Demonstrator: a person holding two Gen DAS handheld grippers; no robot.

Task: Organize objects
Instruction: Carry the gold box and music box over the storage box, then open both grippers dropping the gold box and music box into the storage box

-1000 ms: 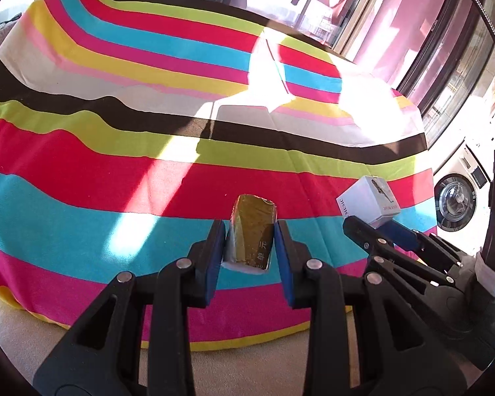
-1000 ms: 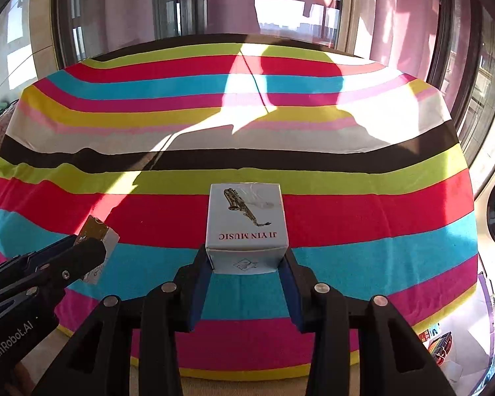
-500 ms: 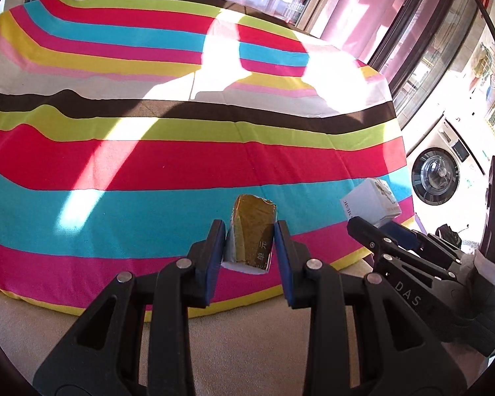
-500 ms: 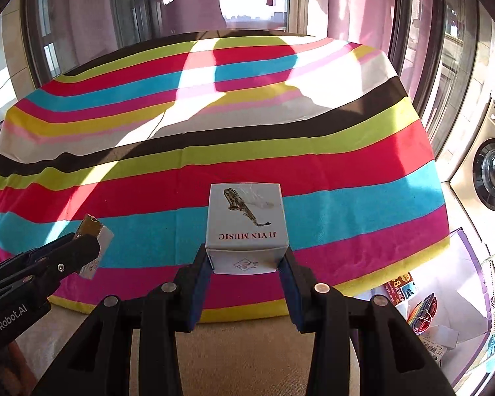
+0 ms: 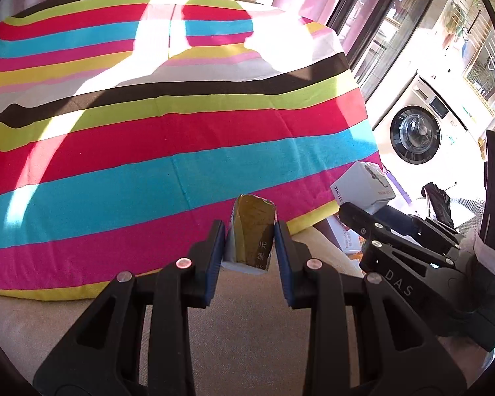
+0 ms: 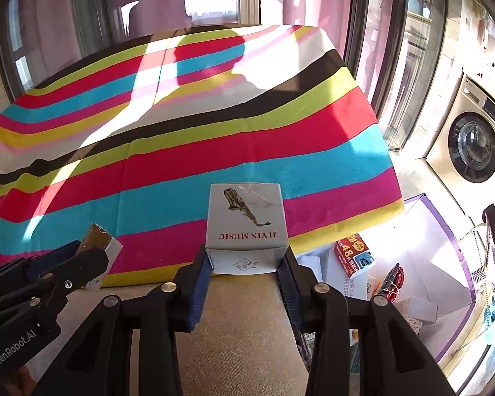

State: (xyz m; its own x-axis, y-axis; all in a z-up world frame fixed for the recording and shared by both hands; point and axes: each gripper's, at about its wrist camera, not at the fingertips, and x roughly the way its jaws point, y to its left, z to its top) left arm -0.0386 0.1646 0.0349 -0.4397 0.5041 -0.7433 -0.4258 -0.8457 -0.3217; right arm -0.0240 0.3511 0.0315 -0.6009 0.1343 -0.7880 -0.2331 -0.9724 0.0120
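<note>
small gold-brown packet with torn top [image 5: 252,231]: upright, held between two blue pads, above the striped cloth's near edge | white cardboard cube box with saxophone drawing and red "JI YIN MUSIC" print [image 6: 246,221]: upright, print upside down, clamped likewise

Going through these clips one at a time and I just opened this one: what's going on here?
A person is tidying with a handheld gripper in each hand. The left gripper is shut on a small gold packet; the right gripper is shut on a white box printed with a saxophone. Both are held in the air near the edge of the striped cloth, which looks bare. Right of it, low down, sits a white bin with other boxes, probably where these are headed.
</note>
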